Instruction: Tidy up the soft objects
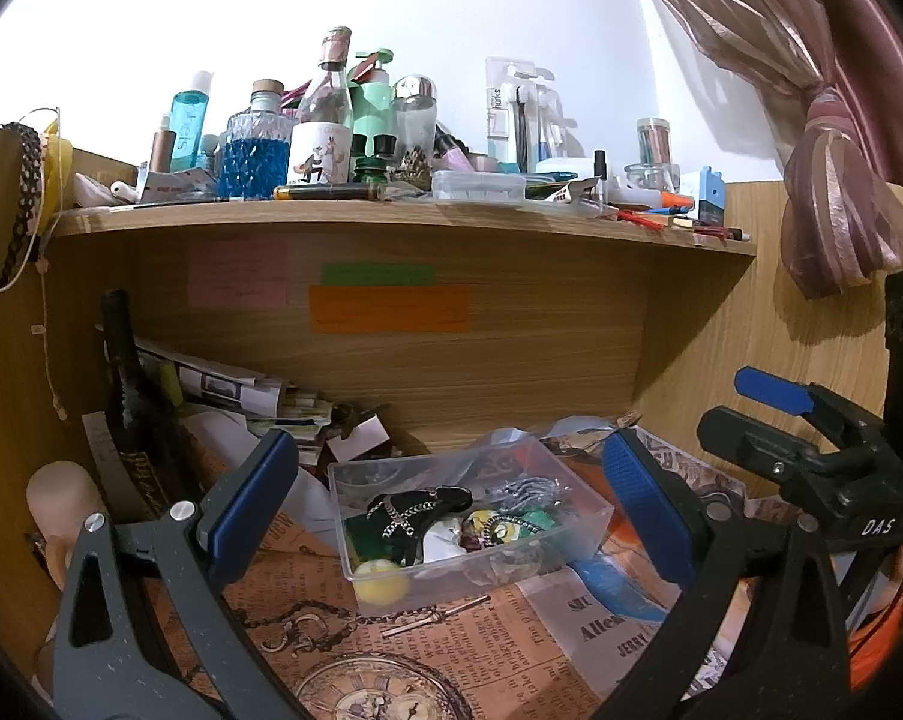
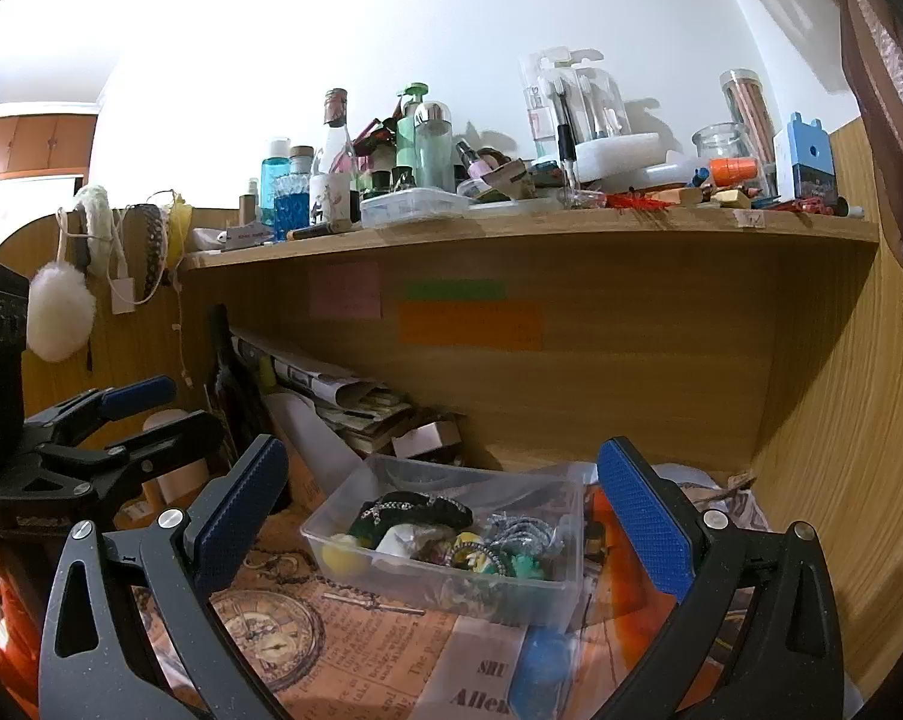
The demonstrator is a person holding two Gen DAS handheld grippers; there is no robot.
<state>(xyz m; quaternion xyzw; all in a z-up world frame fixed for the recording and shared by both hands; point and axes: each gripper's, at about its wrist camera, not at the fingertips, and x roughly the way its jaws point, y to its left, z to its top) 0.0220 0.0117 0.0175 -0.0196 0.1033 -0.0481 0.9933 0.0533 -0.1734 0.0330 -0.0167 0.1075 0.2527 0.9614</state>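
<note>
A clear plastic box (image 1: 511,570) (image 2: 391,594) sits on the newspaper-print mat under the shelf. It holds a black fabric piece with a chain (image 1: 418,510) (image 2: 415,510), a yellow ball (image 1: 382,582) (image 2: 340,555), a silver scrunchie (image 1: 523,489) (image 2: 520,528) and other small soft bits. A blue soft object (image 1: 613,588) (image 2: 541,666) lies just in front of the box. My left gripper (image 1: 451,504) (image 2: 190,408) is open, its fingers spread either side of the box with nothing between them. My right gripper (image 2: 445,516) (image 1: 727,405) is open too and faces the box from the right.
The wooden shelf (image 1: 391,216) (image 2: 511,228) above is crowded with bottles and jars. A dark bottle (image 1: 130,396) and stacked papers (image 1: 241,390) fill the left corner. A white pom-pom (image 2: 61,312) and headbands hang at left; a pink curtain (image 1: 835,192) hangs at right.
</note>
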